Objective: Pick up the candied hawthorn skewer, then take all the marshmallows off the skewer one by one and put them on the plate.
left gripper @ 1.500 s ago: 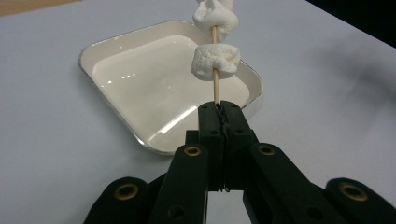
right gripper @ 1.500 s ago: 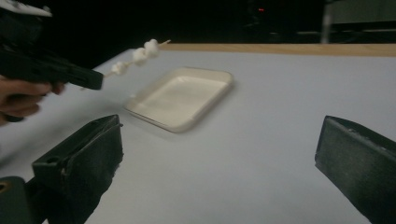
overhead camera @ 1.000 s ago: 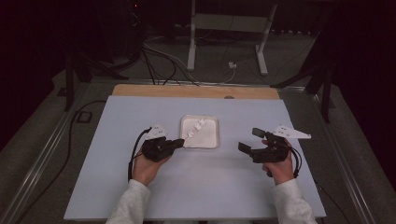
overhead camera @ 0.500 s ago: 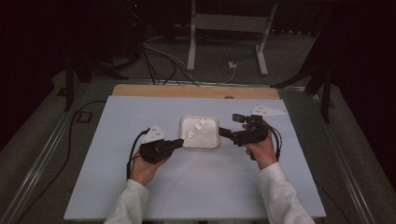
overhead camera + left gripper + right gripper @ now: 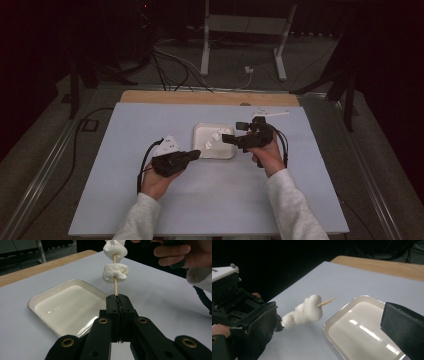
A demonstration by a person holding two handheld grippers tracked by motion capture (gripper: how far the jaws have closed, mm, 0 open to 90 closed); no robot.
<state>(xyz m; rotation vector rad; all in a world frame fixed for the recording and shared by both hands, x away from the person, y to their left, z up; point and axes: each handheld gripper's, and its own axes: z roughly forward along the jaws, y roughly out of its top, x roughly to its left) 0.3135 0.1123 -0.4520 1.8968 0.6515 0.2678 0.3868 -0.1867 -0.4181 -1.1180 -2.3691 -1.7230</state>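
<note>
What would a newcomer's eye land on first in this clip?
First, the skewer threaded with white marshmallows, clamped at its bare end in the left tongs and held out over the white tray at mid-table. Next, the right tongs, jaws apart, close beside the skewer's free tip above the tray. The pale tabletop glows against a dark room.
</note>
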